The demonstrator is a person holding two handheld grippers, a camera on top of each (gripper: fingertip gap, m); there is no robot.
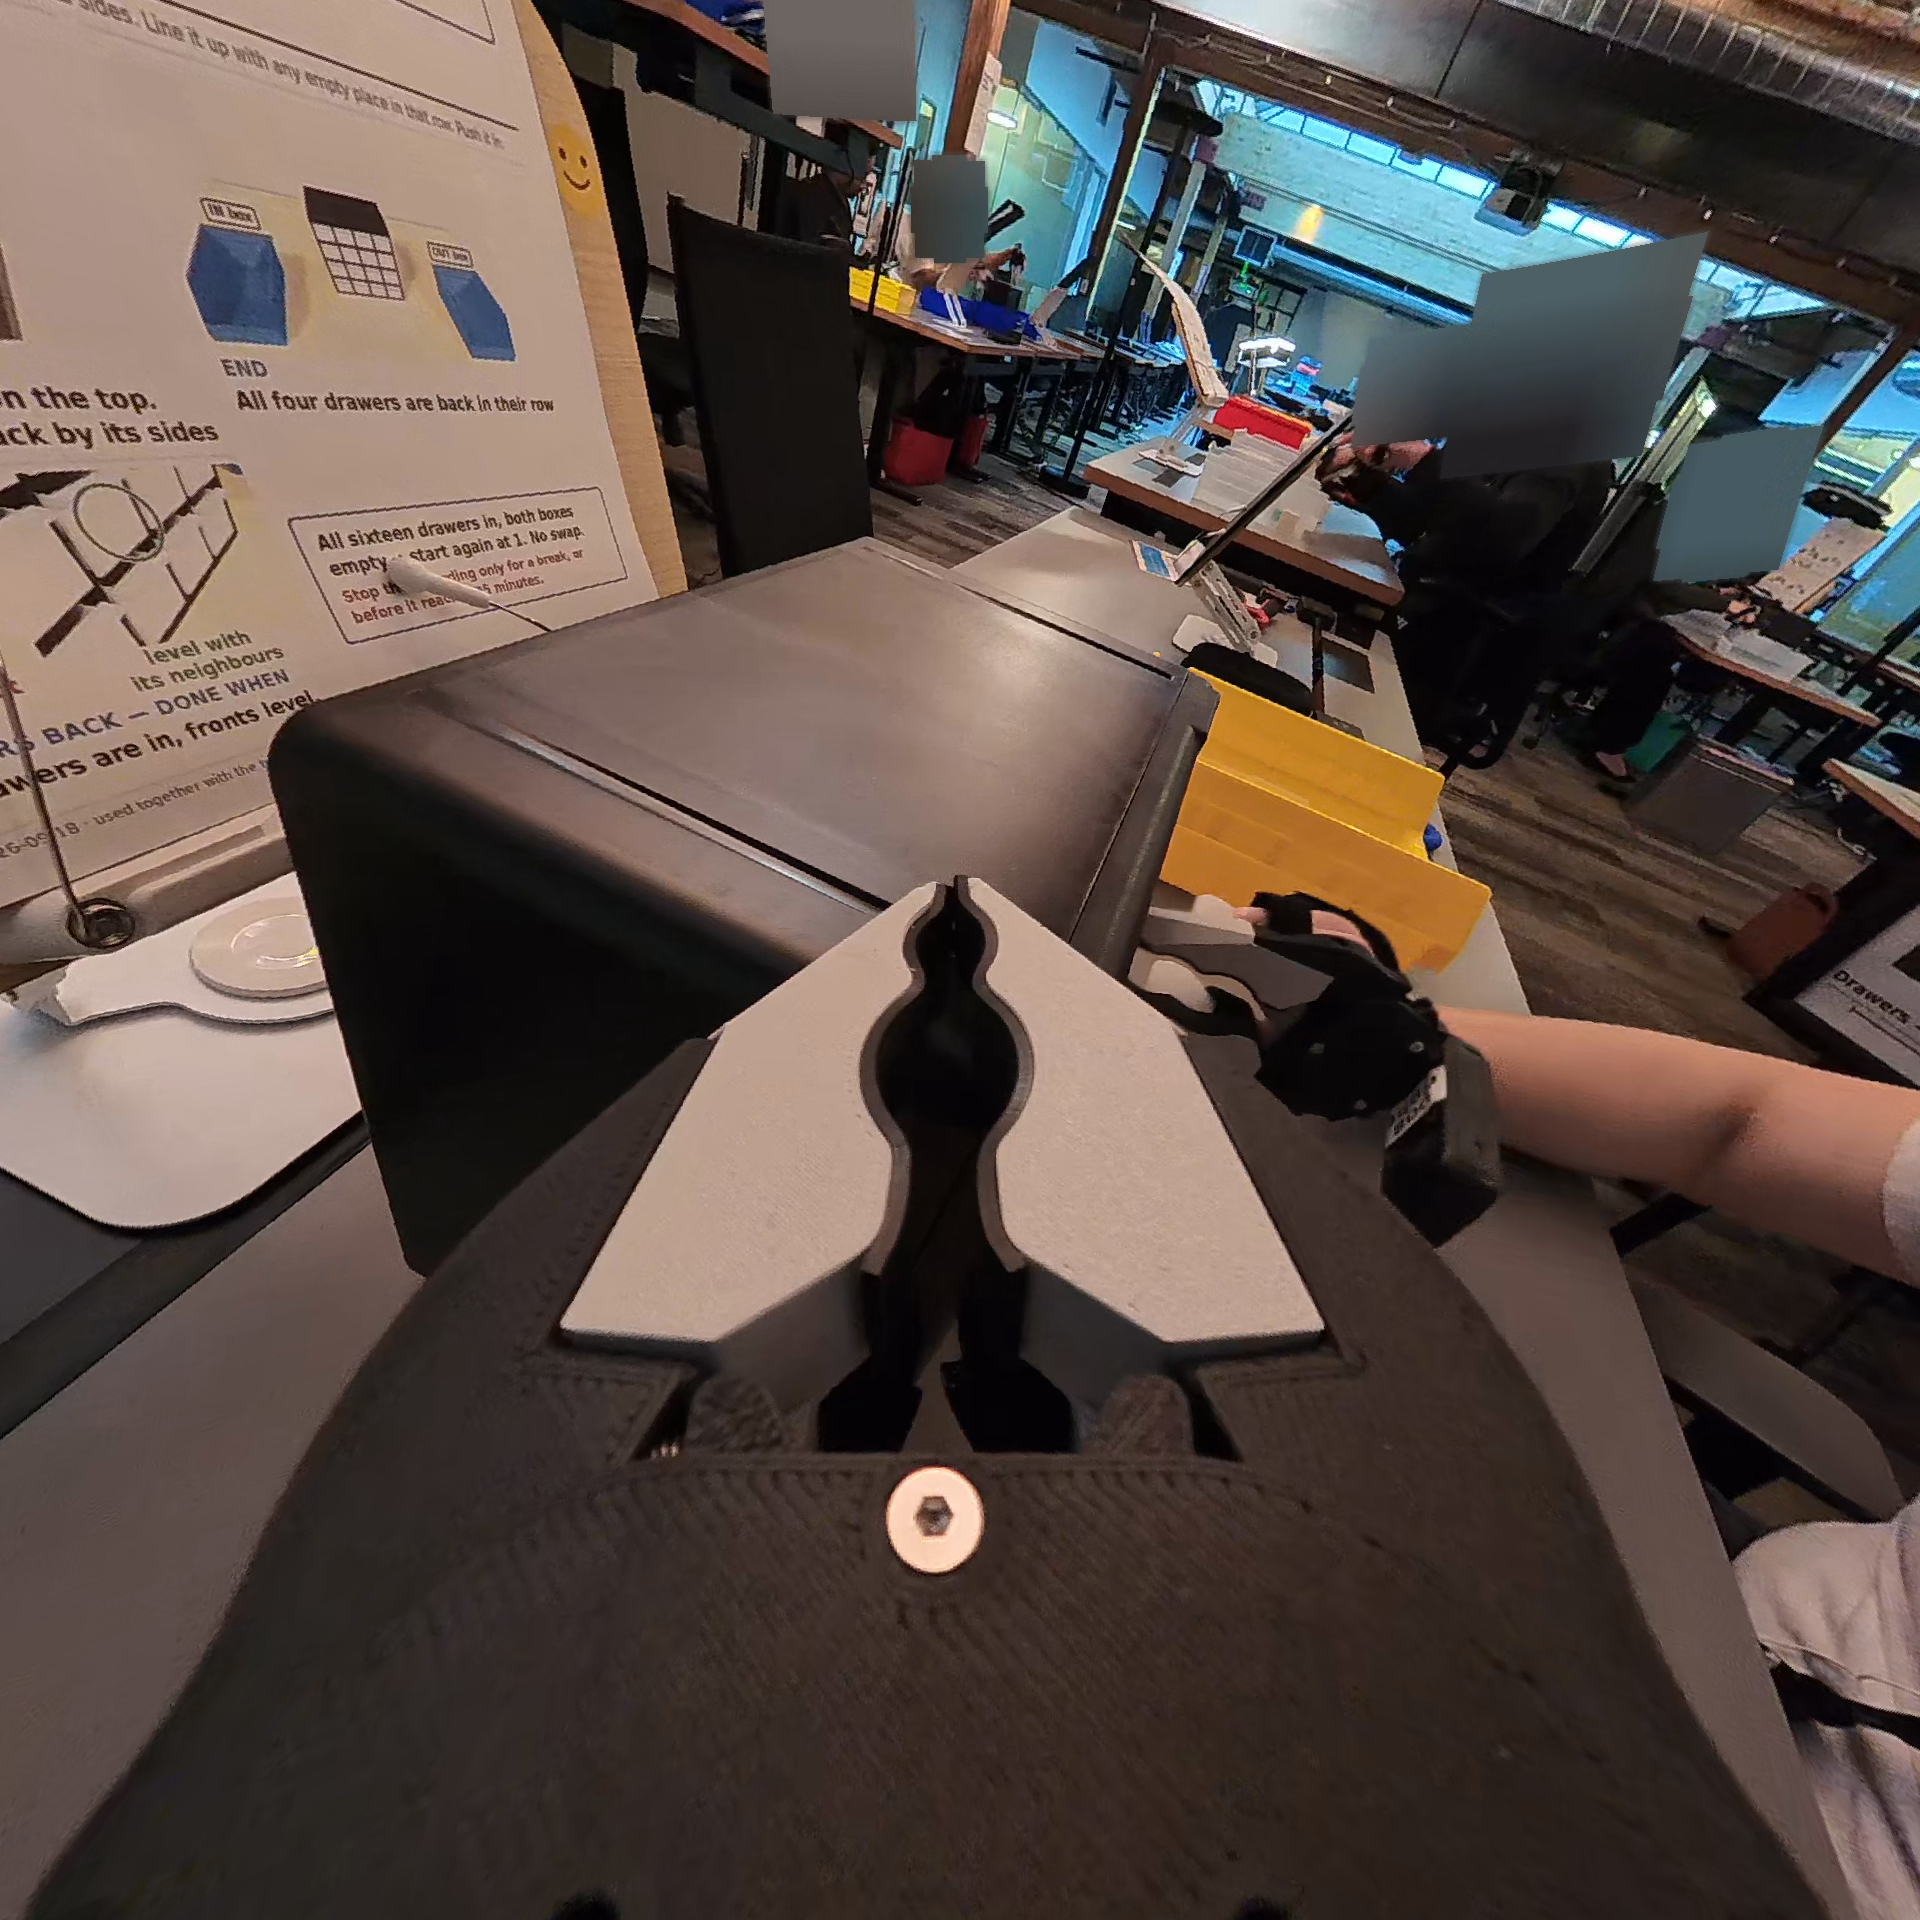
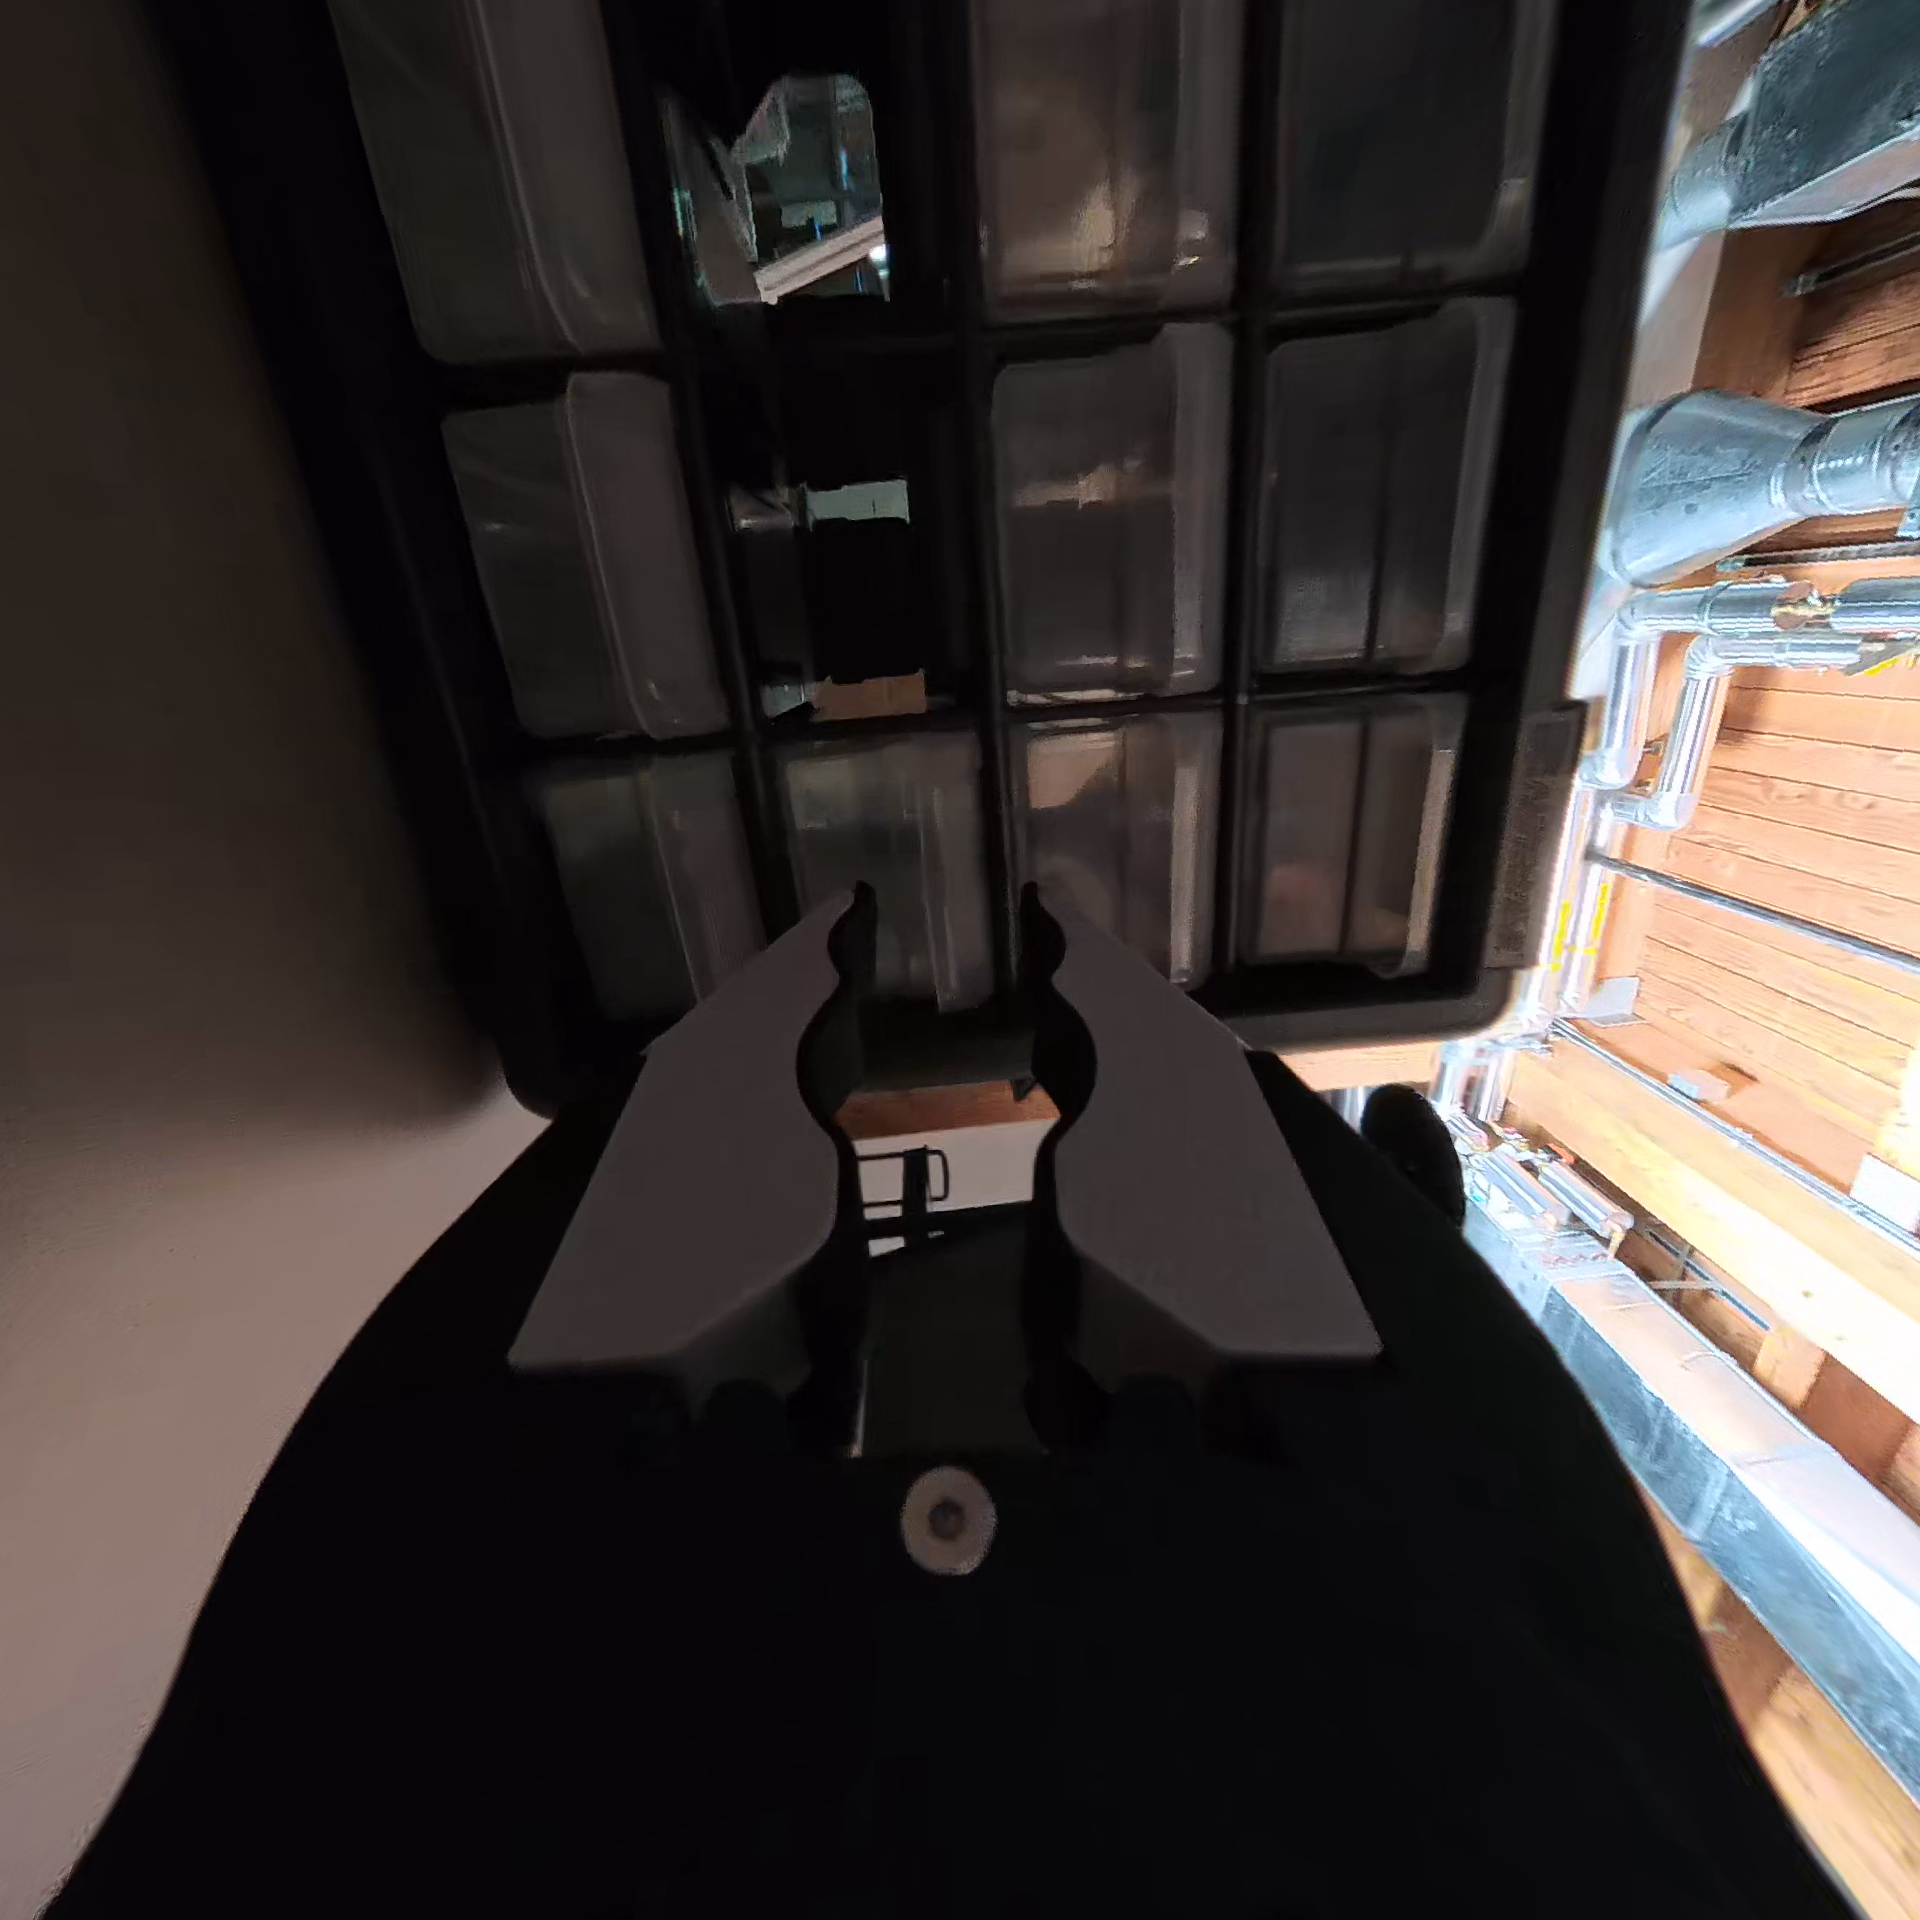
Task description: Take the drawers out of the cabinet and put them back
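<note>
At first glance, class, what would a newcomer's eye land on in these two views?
In the left wrist view, the closed left tongs hover over the black cabinet, with a yellow bin to its right. In the right wrist view, the open right tongs face clear drawers and two empty slots.

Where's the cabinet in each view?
Left wrist view: cabinet at centre, its dark top and side seen just beyond the shut left gripper.
Right wrist view: its drawer front fills the upper middle, rotated sideways, ahead of the open right gripper.
Shared landmark: the cabinet's black frame.
</note>
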